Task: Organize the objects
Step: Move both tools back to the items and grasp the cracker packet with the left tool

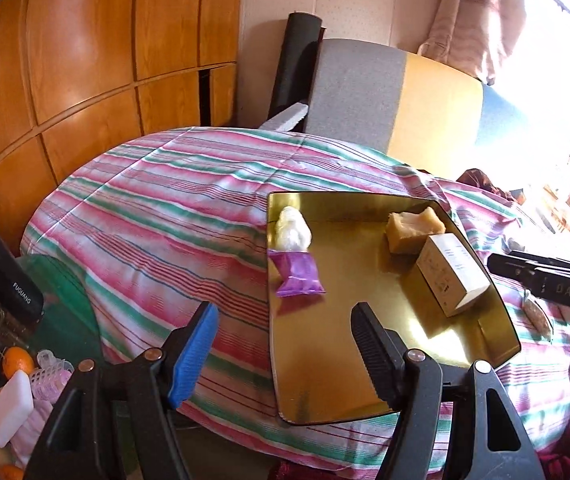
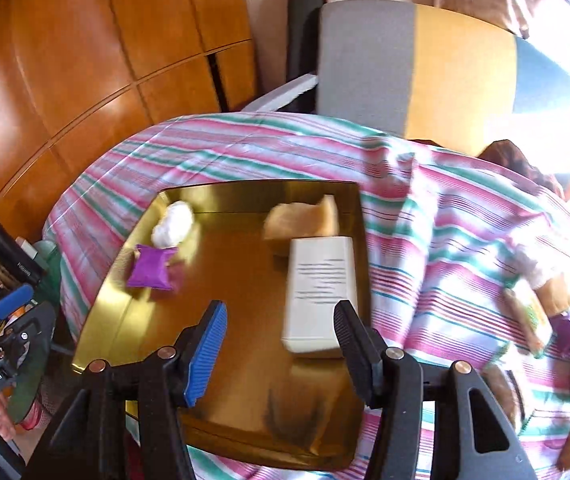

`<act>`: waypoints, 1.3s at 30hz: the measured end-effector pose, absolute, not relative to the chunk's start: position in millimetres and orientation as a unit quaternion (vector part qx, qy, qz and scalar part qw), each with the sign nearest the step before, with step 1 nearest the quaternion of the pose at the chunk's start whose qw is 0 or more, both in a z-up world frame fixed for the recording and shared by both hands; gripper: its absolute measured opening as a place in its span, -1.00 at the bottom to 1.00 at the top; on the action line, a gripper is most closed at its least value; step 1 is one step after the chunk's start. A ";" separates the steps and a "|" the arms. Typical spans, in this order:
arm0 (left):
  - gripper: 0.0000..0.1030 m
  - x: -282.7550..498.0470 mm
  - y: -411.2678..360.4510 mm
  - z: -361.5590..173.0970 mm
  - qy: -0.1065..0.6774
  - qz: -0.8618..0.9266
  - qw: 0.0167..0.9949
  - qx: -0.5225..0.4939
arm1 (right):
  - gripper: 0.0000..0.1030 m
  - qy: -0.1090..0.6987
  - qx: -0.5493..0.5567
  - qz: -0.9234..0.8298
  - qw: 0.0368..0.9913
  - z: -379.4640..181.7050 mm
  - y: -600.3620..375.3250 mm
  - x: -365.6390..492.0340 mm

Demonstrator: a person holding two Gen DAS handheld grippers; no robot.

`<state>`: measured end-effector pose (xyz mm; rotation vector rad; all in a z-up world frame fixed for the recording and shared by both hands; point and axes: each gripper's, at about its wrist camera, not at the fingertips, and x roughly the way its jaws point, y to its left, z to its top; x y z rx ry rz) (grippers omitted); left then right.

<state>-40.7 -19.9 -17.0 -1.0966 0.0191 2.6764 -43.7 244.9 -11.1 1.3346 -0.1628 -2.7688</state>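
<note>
The gold tray (image 2: pixel 133 312) lies on the striped cloth (image 1: pixel 157 200) as the collection point. Four items already sit inside it. The white box (image 2: pixel 319 292) lies flat along the tray's right side, with the tan block (image 2: pixel 305 220) touching its far end; this grouping keeps the centre free. The purple packet (image 2: pixel 151 272) and white wrapped bundle (image 2: pixel 173 222) sit together at the far left.

The right gripper (image 2: pixel 281 344) hovers above the box's near end, jaws apart and empty, apparently after release. The left gripper (image 1: pixel 285 344) hovers over the tray's near left edge, also apart and empty.

The box is pale with printed text; the packet is glossy and crimped. More items lie on the cloth to the right.
</note>
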 end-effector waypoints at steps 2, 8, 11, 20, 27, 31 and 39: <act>0.36 -40.1 -10.4 -15.9 0.013 0.916 0.136 -0.376 | 0.11 -0.064 0.430 -0.901 0.008 -9.3 270.1 -34.6; 0.36 -37.0 34.4 -5.7 0.035 0.907 0.198 -0.371 | 0.13 -0.104 0.415 -0.899 -0.093 -2.8 364.2 5.2; 0.36 -32.8 64.8 0.6 0.054 0.899 0.233 -0.366 | 0.14 -0.139 0.401 -0.891 -0.157 0.1 419.5 35.4; 0.36 -12.3 180.4 9.1 0.098 0.844 0.359 -0.385 | 0.22 -0.255 0.320 -0.842 -0.352 -6.6 563.6 137.2; 0.36 7.9 276.1 -8.5 0.122 0.787 0.424 -0.432 | 0.22 -0.350 0.286 -0.803 -0.389 -34.7 605.7 177.5; 0.36 10.2 318.1 -28.7 0.130 0.762 0.431 -0.466 | 0.22 -0.364 0.280 -0.808 -0.368 -33.5 602.6 178.7; 0.36 -12.9 371.6 -76.0 0.097 0.732 0.380 -0.557 | 0.23 -0.395 0.261 -0.809 -0.348 -31.2 604.8 185.0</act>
